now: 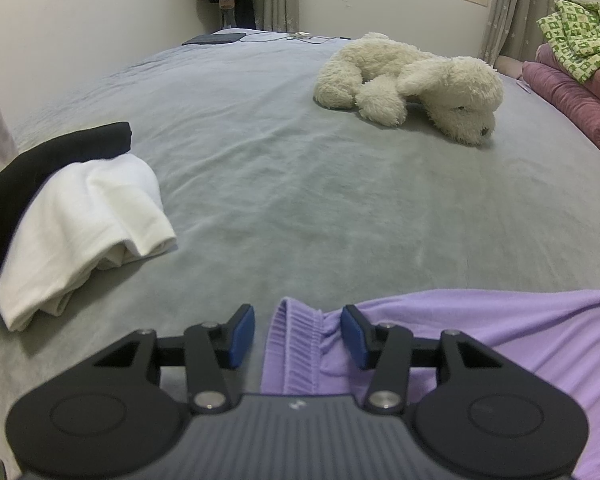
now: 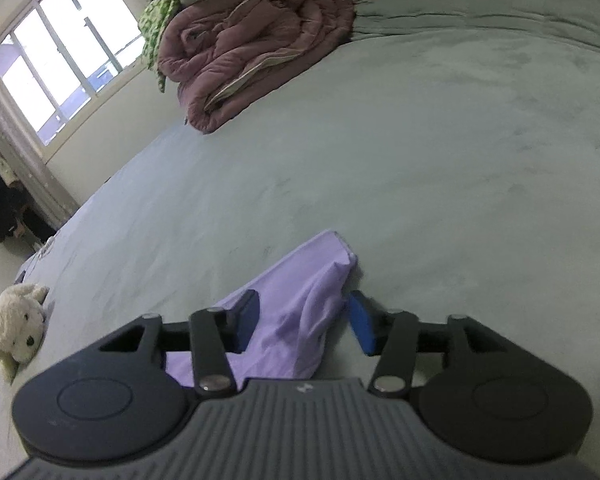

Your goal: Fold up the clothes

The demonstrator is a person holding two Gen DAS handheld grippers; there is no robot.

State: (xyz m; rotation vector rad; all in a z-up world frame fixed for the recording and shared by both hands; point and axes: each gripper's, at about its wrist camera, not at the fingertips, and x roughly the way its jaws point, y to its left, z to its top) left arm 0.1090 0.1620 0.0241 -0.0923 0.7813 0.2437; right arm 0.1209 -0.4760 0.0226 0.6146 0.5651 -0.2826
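On the grey-green plush bedspread lay a lilac knit garment with a ribbed elastic waistband. Its waistband sat between the parted blue pads of the left gripper, which did not press it. Released likewise, the right gripper straddled a bunched corner of the fabric; contact there was apparently absent. Near the left stood a folded white cloth beside a black one.
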